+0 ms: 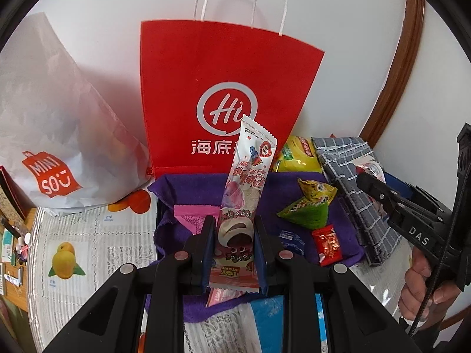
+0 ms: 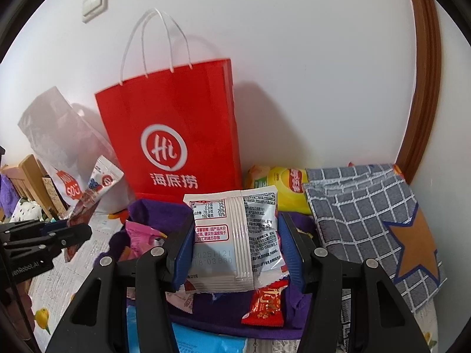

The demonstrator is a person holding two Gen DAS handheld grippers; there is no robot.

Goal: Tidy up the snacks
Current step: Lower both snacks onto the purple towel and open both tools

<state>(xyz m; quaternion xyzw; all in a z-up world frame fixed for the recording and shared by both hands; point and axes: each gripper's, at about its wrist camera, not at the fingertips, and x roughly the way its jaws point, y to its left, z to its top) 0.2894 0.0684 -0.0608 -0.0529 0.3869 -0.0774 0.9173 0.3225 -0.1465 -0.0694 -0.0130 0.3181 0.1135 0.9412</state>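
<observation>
At nine o'clock of my left view a white crinkled plastic shopping bag point(image 1: 56, 135) leans beside one red paper carrier bag with white cord handles point(image 1: 223, 94) at twelve. My left claw point(image 1: 234, 244) tilts downward, clenched on a long pink-and-white snack sachet point(image 1: 244, 194) standing upright over the purple cloth point(image 1: 191, 191). At three o'clock a hand point(image 1: 424, 288) carries my right claw point(image 2: 235, 250), also tilted down, grasping a white flat snack packet point(image 2: 235, 235) with its printed back toward the camera. On the cloth I count one green triangular packet point(image 1: 306, 209), one red sweet point(image 1: 326, 244), one pink wrapper point(image 1: 191, 214) half hidden. A blue packet at six is cut off.
</observation>
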